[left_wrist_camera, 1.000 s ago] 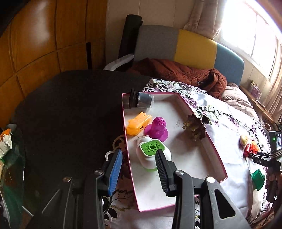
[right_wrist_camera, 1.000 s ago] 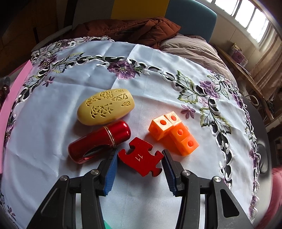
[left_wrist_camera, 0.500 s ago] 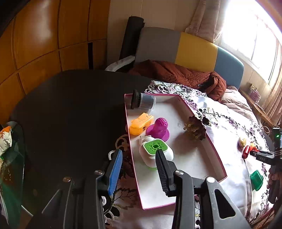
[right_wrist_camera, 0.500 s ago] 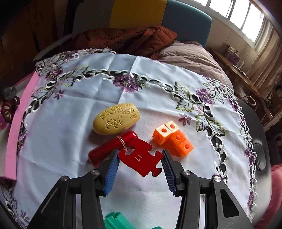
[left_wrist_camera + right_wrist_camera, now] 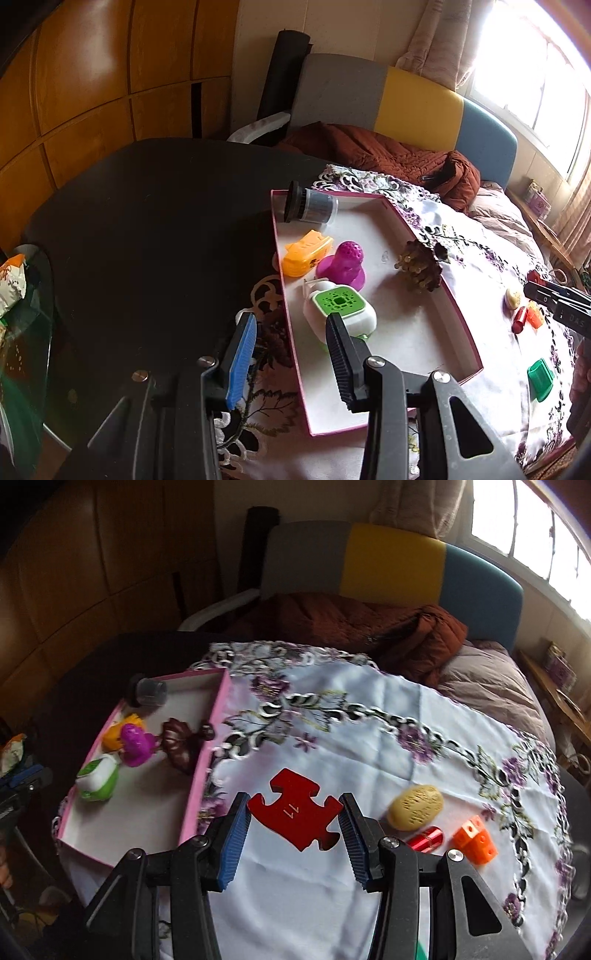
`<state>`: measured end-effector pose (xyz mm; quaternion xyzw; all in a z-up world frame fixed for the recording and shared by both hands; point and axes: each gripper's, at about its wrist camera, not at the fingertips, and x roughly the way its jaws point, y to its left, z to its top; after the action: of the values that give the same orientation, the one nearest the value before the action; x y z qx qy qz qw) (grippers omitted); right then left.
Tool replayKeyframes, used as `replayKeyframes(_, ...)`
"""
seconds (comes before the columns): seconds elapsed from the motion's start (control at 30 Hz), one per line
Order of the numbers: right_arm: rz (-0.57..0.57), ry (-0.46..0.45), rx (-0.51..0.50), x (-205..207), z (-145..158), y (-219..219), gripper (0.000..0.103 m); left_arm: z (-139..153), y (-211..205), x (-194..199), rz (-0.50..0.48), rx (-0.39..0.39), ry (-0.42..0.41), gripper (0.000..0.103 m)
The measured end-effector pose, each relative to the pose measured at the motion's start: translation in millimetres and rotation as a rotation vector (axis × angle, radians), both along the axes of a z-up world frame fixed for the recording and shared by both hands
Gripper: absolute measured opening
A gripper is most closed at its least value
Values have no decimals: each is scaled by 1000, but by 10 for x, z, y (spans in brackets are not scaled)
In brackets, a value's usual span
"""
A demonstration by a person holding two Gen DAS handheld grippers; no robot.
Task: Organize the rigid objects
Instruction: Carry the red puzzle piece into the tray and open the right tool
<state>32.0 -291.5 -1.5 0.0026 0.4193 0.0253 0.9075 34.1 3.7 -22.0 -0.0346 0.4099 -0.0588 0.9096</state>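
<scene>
My right gripper (image 5: 293, 818) is shut on a red puzzle piece (image 5: 295, 818) marked 11 and holds it above the tablecloth, right of the pink tray (image 5: 205, 762). The tray (image 5: 291, 332) holds a white-and-green gadget (image 5: 338, 308), a magenta piece (image 5: 343, 264), an orange piece (image 5: 306, 253), a dark jar (image 5: 310, 208) and a pinecone (image 5: 421, 267). My left gripper (image 5: 290, 349) is open and empty over the tray's near left wall. A yellow oval (image 5: 415, 806), a red cylinder (image 5: 424, 840) and orange cubes (image 5: 476, 840) lie on the cloth.
A green block (image 5: 540, 378) lies on the cloth right of the tray. The dark table (image 5: 147, 229) extends left of the tray. A chair with a brown jacket (image 5: 369, 627) stands behind the table. A glass side table (image 5: 22, 332) is at the far left.
My right gripper has lifted the red puzzle piece off the cloth and carried it left toward the tray. My left gripper has pulled back a little.
</scene>
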Motion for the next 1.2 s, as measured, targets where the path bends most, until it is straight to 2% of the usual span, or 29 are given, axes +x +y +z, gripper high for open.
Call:
replayKeyframes(0.27,201,11,40,136,-45,844,49,-22,110,-6,26,0,2,39)
replayKeyframes(0.43,286,84,56,272,-233,1168,49,-20,159,8,40,-4,1,39)
replayKeyframes(0.57,282,163,60,554,-493,1340,49,-31,174,15,43,-3,8,39)
replayKeyframes(0.8,194,188,-5,912,-807,1487,50,-51,206,9,51,3,14,39)
replayKeyframes(0.93,201,180,16,904,-767,1449,52,-70,246,12,64,4,16,39)
replayKeyframes(1.0,206,171,23,866,-745,1425,57,-70,255,12,67,0,16,39)
replayKeyframes(1.2,227,126,22,701,-645,1438,63,-36,240,-2,61,0,6,39)
